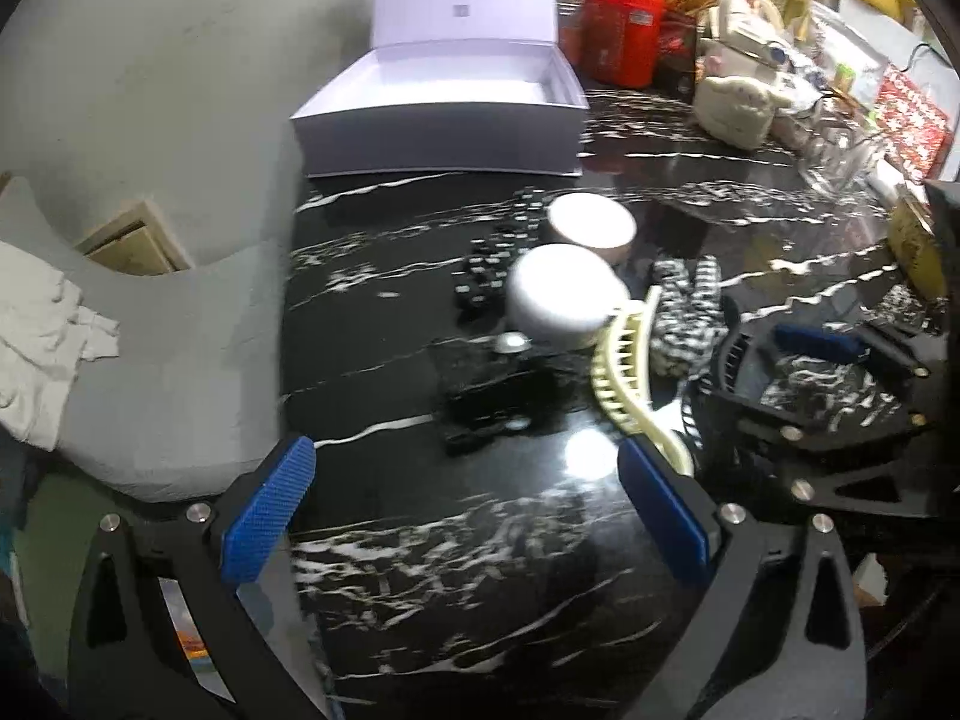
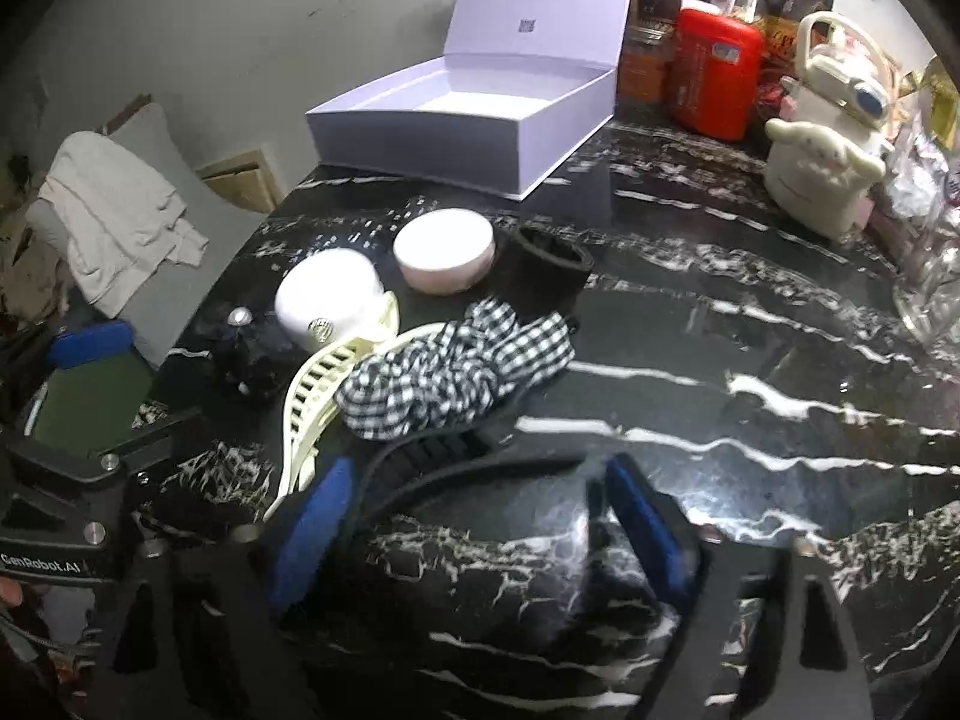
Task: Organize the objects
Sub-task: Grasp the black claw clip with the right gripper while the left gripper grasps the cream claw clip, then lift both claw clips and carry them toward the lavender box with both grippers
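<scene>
The right gripper (image 2: 474, 516) stood low over the near part of the black marbled desk (image 2: 750, 360), its jaws partly apart. A black hair claw (image 2: 444, 450) lay between its blue pads (image 2: 318, 516); whether the pads pressed on it could not be told from the blurred frame. The left gripper (image 1: 462, 516) hovered beside it, jaws wide and empty over bare desk.

Just beyond, the items to be sorted lay in a loose cluster toward the left edge of the desk:
- a cream hair claw (image 2: 312, 390), touching the black one;
- a black-and-white checked scrunchie (image 2: 456, 372), resting partly on both claws;
- a small dark object with a silver cap (image 2: 246, 354);
- two round white jars (image 2: 330, 300), side by side;
- a black band (image 2: 543, 270), just beside the farther jar.

At the far left corner stood the lavender box (image 2: 480, 138), lid raised. Its visible interior appeared empty.

Judgement: the task was at its start. No item had reached the box, and all of the cluster remained to be moved.
</scene>
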